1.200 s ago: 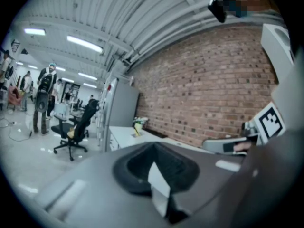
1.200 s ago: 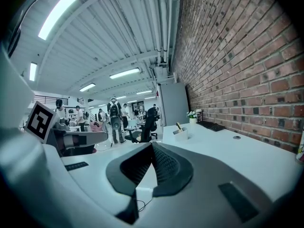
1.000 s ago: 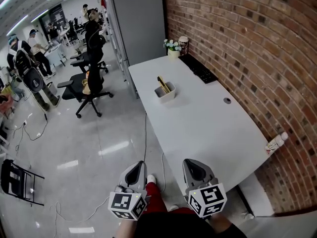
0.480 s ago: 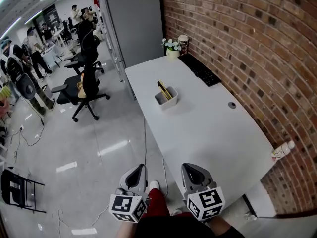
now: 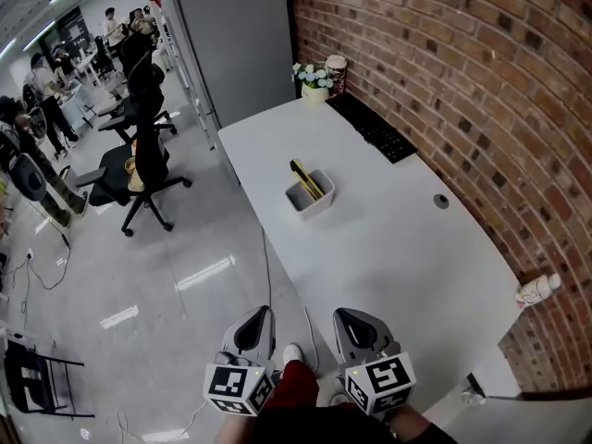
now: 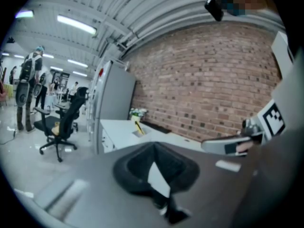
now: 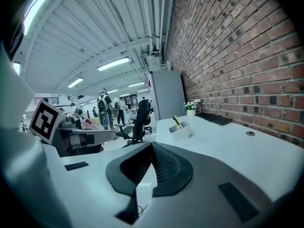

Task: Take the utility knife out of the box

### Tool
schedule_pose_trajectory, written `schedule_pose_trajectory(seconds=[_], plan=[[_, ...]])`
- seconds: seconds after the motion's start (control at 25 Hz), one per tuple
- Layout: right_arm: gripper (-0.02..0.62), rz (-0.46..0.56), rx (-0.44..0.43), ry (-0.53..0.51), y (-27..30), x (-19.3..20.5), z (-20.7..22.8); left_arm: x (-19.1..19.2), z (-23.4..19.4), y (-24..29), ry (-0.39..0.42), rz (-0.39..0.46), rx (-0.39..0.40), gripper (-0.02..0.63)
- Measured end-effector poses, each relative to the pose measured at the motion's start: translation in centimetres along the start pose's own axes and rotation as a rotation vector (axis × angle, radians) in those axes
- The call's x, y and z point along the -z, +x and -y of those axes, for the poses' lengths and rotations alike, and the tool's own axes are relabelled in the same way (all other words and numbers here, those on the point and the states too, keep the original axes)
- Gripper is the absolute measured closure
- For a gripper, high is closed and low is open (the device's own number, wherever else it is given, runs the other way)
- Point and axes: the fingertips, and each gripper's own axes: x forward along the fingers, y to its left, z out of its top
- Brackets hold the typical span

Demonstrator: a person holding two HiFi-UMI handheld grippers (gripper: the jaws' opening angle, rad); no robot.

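Your left hand-held gripper [image 5: 260,314] and right hand-held gripper [image 5: 351,316]: jaws pressed together, nothing between them. Yellow utility knife [image 5: 304,177] leans in the small white rectangular box [image 5: 314,202], mid-way along the white surface [image 5: 398,248], well apart from both.

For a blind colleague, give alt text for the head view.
A white box holding a yellow utility knife stands on a white table beside a brick wall. The left tool and right tool, shut and empty, hover well short of it.
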Motion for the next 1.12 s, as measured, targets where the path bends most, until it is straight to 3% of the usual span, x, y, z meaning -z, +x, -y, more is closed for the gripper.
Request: schedule_pose_trajectory(seconds=[0.4, 1.12], plan=[[0.588, -0.032, 0.033, -0.004, 7.0, -1.8, 0.3, -1.2, -5.1, 5.1, -0.021, -0.023, 0.048, 0.603], [0.588, -0.083, 0.088, -0.019, 15.7, -3.6, -1.6, -2.7, -13.6, 8.3, -0.045, -0.019, 0.094, 0.603]])
